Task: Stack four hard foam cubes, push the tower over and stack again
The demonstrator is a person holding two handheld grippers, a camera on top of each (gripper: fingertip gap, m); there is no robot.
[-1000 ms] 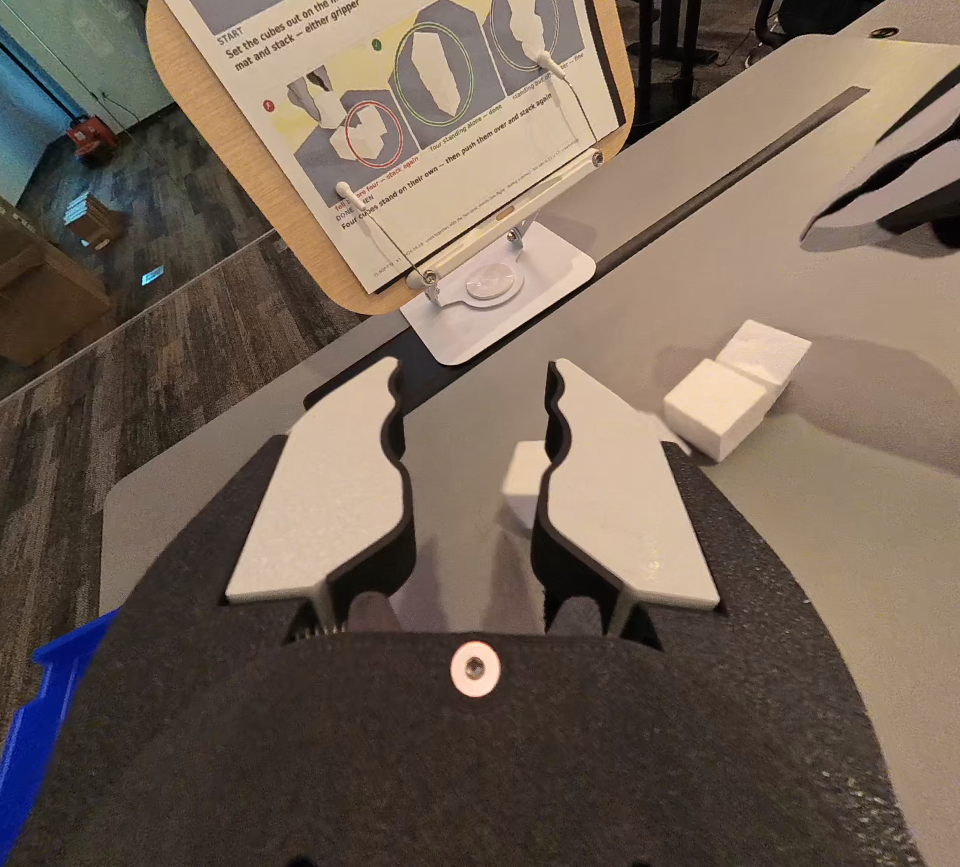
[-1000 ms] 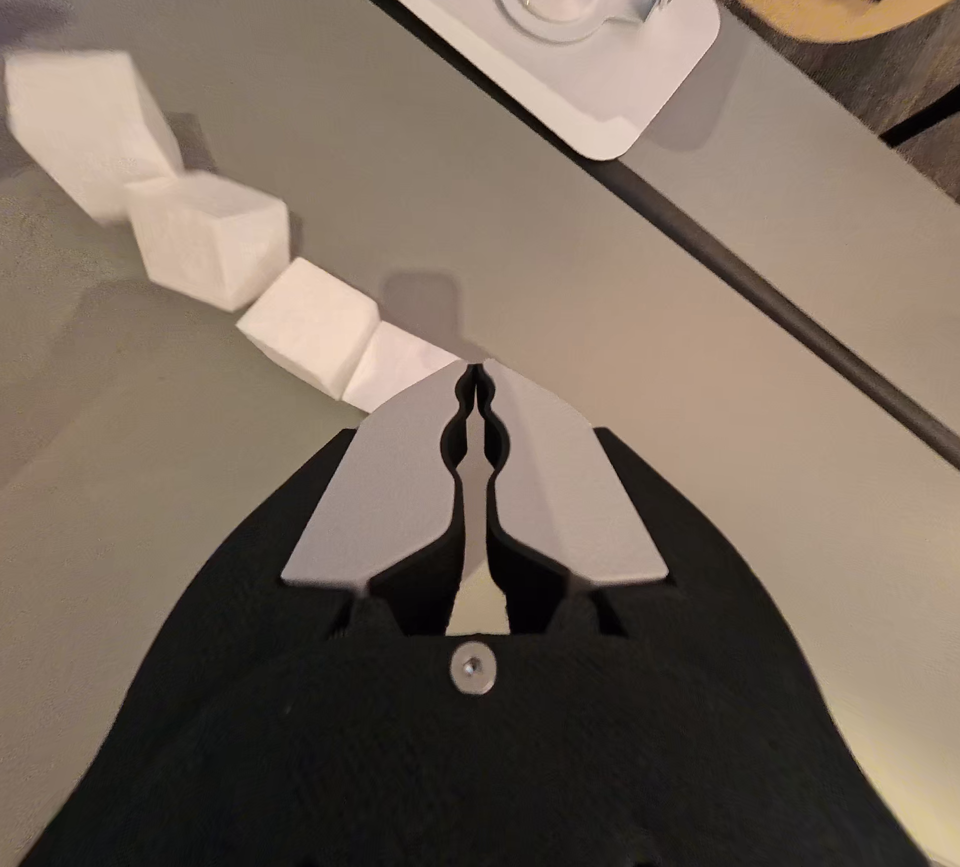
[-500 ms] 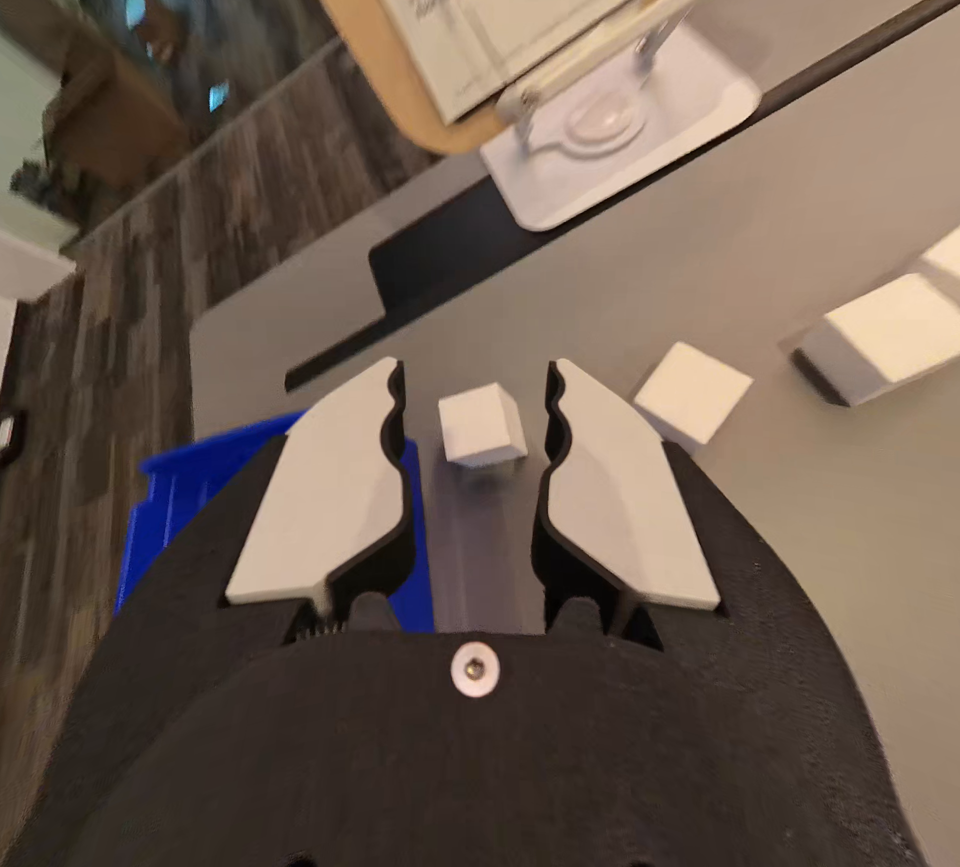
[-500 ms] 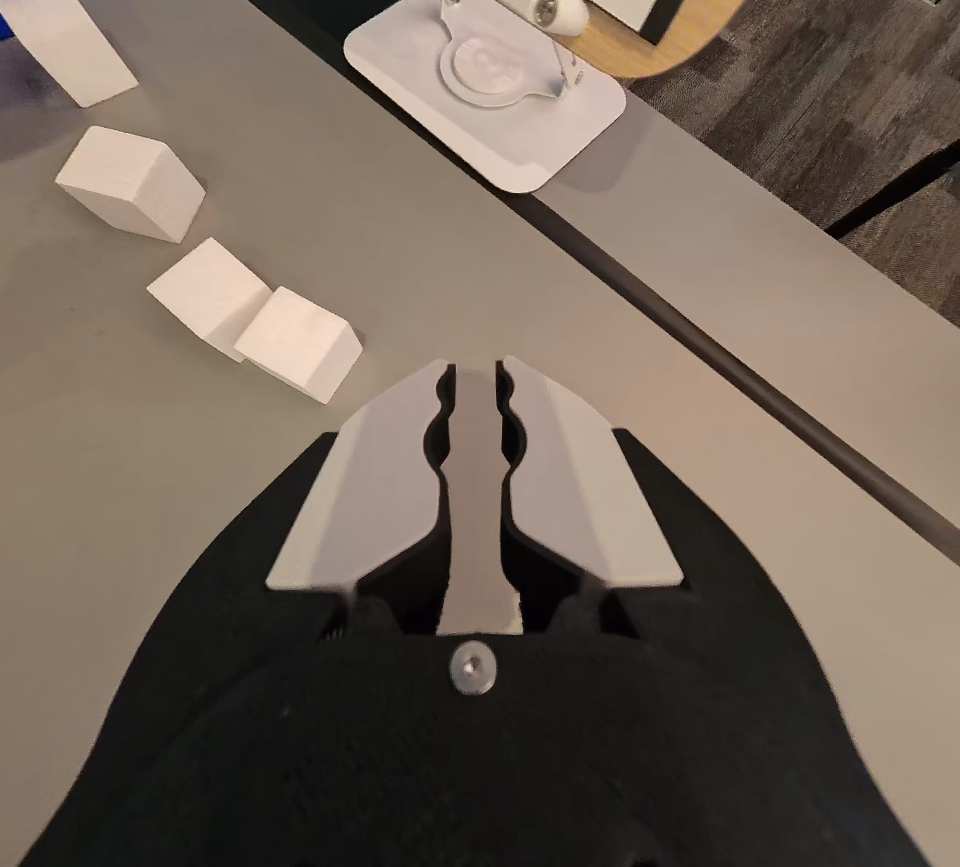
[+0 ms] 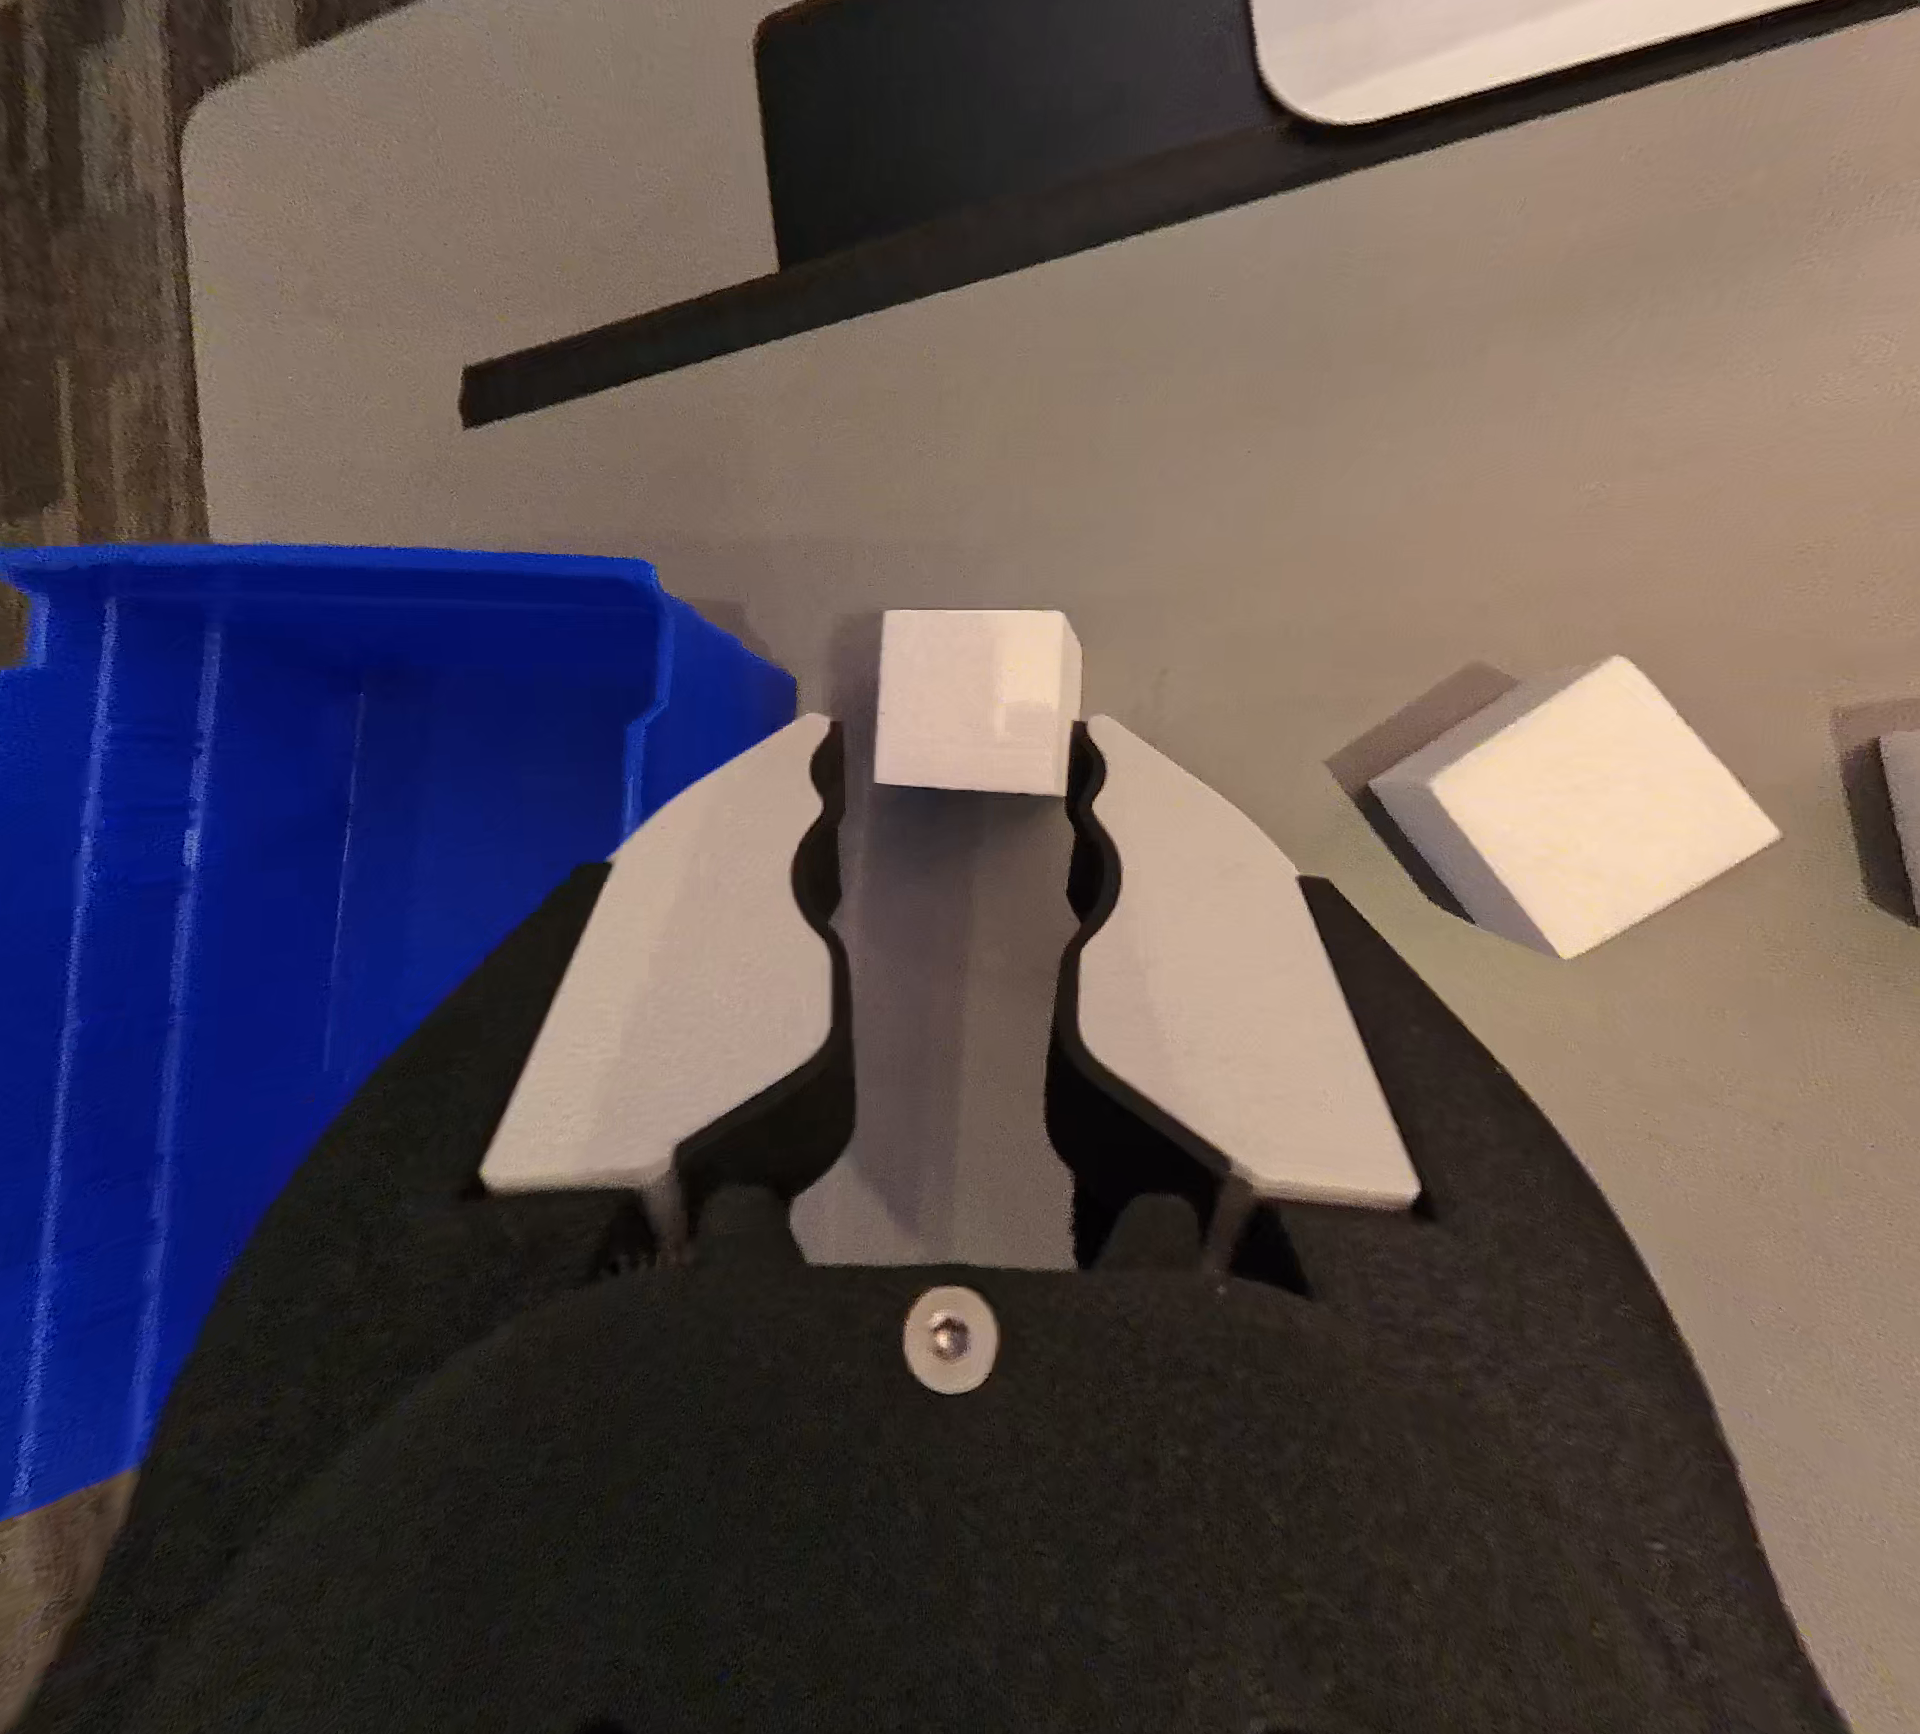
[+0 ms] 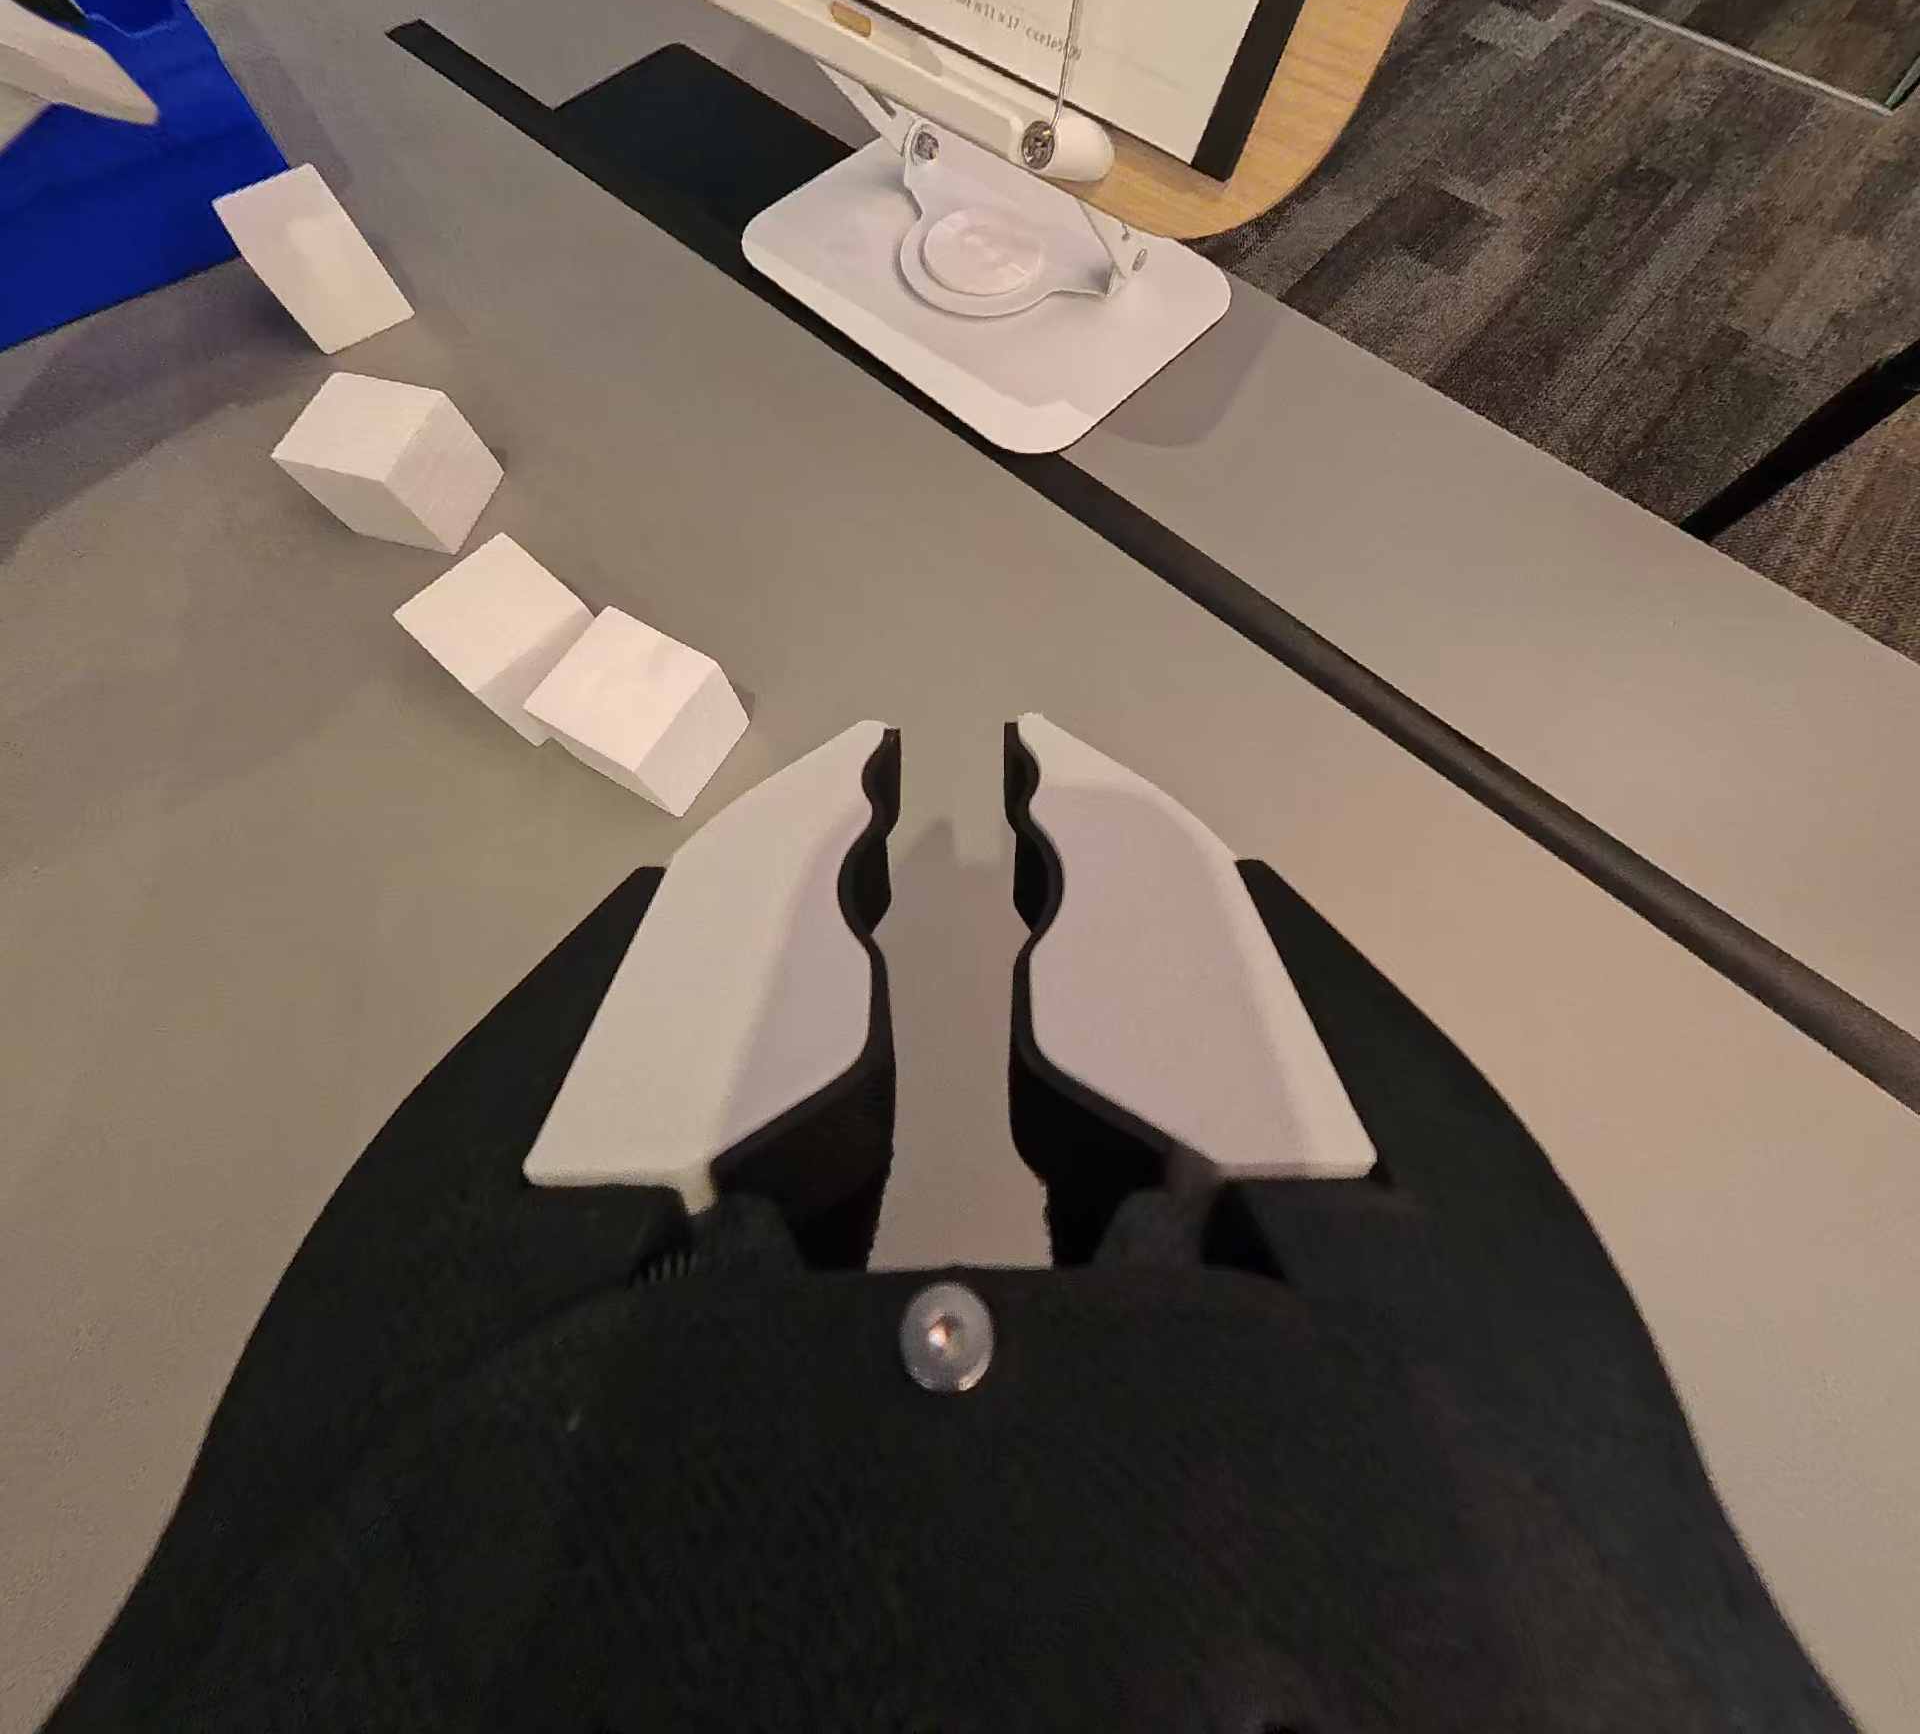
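Four white foam cubes lie in a loose row on the grey worktop (image 6: 935, 541), none stacked. The left tongs (image 5: 956, 728) are apart, with the end cube (image 5: 971, 702) just between their tips, beside the blue bin (image 5: 312, 853). The right tongs (image 6: 951, 734) are a little apart and empty, near the closest cube (image 6: 639, 708), which touches its neighbour (image 6: 488, 624).

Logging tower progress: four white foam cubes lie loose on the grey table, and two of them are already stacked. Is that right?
Not quite. The four white foam cubes do lie loose on the grey table, but none is stacked; the right wrist view shows all four lying in a row.
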